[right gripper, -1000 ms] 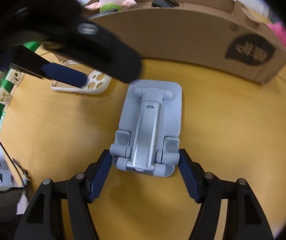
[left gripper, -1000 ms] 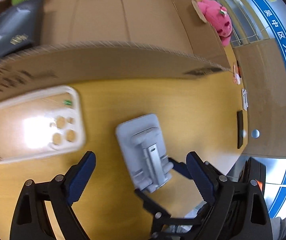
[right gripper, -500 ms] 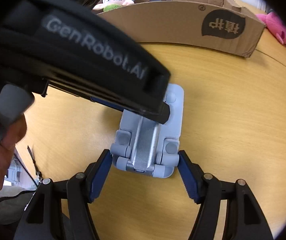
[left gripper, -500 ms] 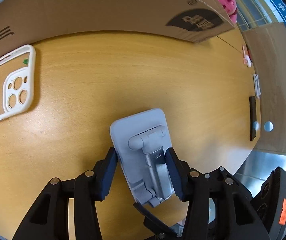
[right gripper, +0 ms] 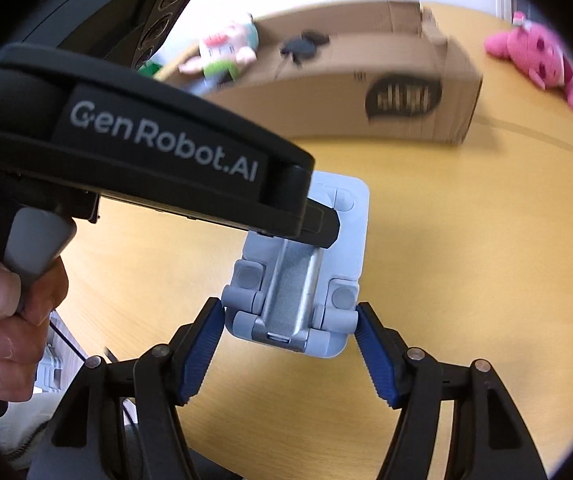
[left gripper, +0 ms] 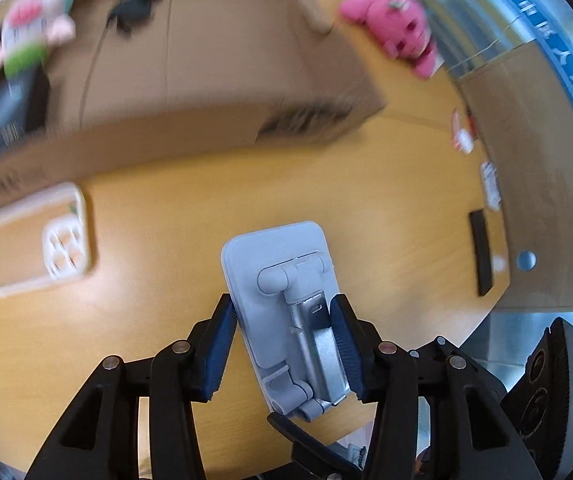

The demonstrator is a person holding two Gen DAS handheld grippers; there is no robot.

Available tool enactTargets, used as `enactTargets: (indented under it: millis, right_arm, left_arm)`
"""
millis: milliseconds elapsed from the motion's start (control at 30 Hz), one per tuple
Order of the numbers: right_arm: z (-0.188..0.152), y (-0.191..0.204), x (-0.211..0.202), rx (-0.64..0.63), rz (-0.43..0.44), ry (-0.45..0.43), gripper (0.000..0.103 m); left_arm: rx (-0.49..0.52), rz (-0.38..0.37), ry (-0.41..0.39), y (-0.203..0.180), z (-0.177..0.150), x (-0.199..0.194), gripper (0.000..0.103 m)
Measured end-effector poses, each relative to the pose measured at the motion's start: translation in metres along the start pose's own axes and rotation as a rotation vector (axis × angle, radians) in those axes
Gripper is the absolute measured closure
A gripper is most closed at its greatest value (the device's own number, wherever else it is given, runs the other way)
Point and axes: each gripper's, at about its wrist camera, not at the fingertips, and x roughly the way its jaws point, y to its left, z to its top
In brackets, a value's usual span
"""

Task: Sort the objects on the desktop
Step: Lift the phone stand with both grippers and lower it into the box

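Grip is shared: the phone stand (left gripper: 286,312), near the table's (left gripper: 174,184) front edge, is clamped by the left gripper (left gripper: 282,340) and right gripper (right gripper: 288,344). Both should be kept level toward the box (left gripper: 214,80).

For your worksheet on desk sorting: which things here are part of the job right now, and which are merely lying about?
In the job:
- grey phone stand, gripped by the left gripper and the right gripper
- cardboard box, likely the sorting bin

Lying about:
- white phone case
- pink plush toy
- black bar
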Motion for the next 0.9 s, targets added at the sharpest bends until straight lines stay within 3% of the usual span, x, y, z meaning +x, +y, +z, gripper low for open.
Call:
enactTargets:
  millis: [267, 467, 667, 900]
  right_arm:
    - [0.094, 0.016, -0.065, -0.053, -0.036, -0.186, 0.037]
    - [0.159, 0.036, -0.095, -0.094, -0.051, -0.298, 0.038]
    - [0.192, 0.048, -0.098, -0.120, -0.052, -0.335, 0.037]
    - [0.238, 0.052, -0.070, -0.143, -0.056, -0.321, 0.038]
  left_arm:
    - [0.110, -0.010, -0.231, -0.032, 0.062, -0.101, 0.052]
    - [0.140, -0.039, -0.340, -0.026, 0.106, -0.153, 0.052]
    - [0.152, -0.041, -0.376, -0.004, 0.153, -0.173, 0.052]
    - [0.153, -0.049, -0.361, 0.020, 0.199, -0.170, 0.052]
